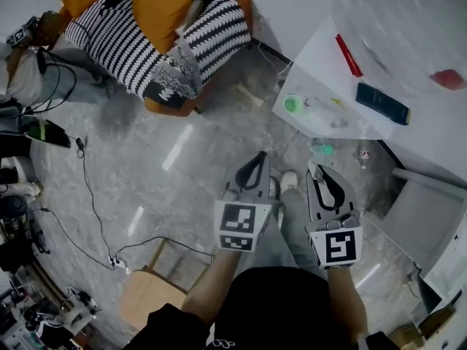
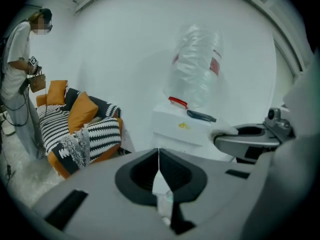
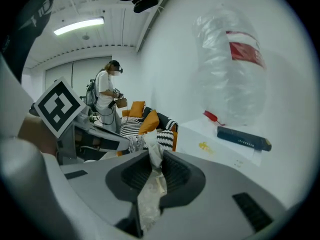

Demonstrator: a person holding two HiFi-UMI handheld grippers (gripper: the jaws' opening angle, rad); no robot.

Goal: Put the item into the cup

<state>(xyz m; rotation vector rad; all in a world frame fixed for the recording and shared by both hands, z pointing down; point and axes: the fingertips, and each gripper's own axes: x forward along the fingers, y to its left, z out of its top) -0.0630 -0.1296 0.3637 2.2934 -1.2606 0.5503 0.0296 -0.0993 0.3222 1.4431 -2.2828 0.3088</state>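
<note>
A crumpled pale wrapper (image 3: 150, 184) is pinched between the jaws of my right gripper (image 3: 152, 154), and its end sticks out past the tips. In the head view the right gripper (image 1: 314, 168) and left gripper (image 1: 259, 157) are held side by side over the floor, short of the white table (image 1: 321, 57). A green cup (image 1: 293, 104) stands at the table's near corner. The left gripper (image 2: 159, 156) has its jaws together at the tips. A pale scrap shows in the slit behind them, but I cannot tell what it is.
On the table lie a red item (image 1: 348, 55), a dark blue flat box (image 1: 382, 103) and a big clear plastic bag (image 1: 401, 28). A sofa with striped and orange cushions (image 1: 146, 35) stands at the left. Cables (image 1: 87, 188) run over the floor. A person (image 3: 106, 96) stands beyond the sofa.
</note>
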